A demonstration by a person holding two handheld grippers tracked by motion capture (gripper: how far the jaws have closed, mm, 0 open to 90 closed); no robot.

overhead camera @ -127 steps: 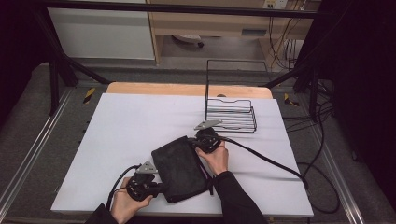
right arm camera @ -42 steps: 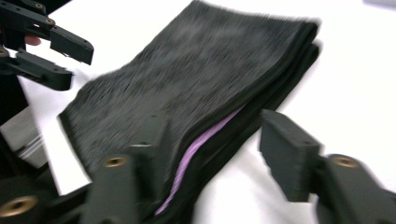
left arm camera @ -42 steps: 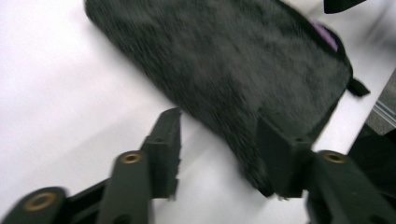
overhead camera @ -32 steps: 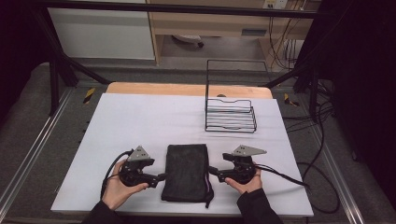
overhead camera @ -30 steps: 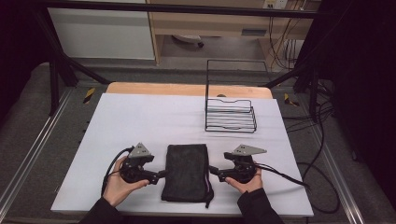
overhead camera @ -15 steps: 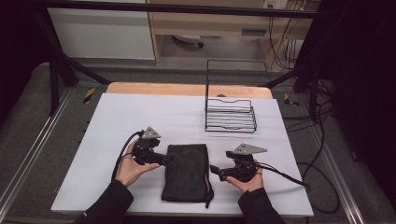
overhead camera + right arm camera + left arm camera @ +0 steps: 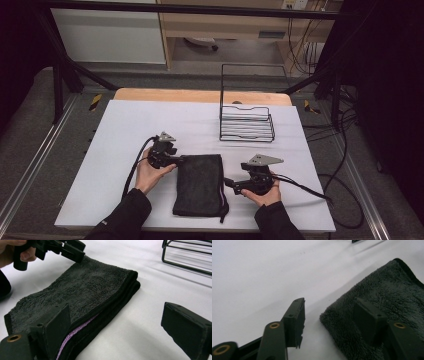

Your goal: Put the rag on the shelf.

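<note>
- The folded towel [image 7: 200,184] lies flat on the white surface [image 7: 115,125], near the front edge, between the two grippers.
- It looks soft, light and limp: thick pile, several layers, likely to sag or unfold if lifted by one point. The corners or the bound edge seem the best hold.
- Left gripper [image 7: 174,159] at the far left corner: jaws have just been closing, one over the pile, one beside it, not yet pinching.
- Right gripper [image 7: 228,182] released, jaws wide, at the towel's right edge.
- A purple strip [image 7: 72,333] shows between layers; whether lining or a second cloth is unclear.
- The wire rack [image 7: 247,122] stands well apart.
</note>
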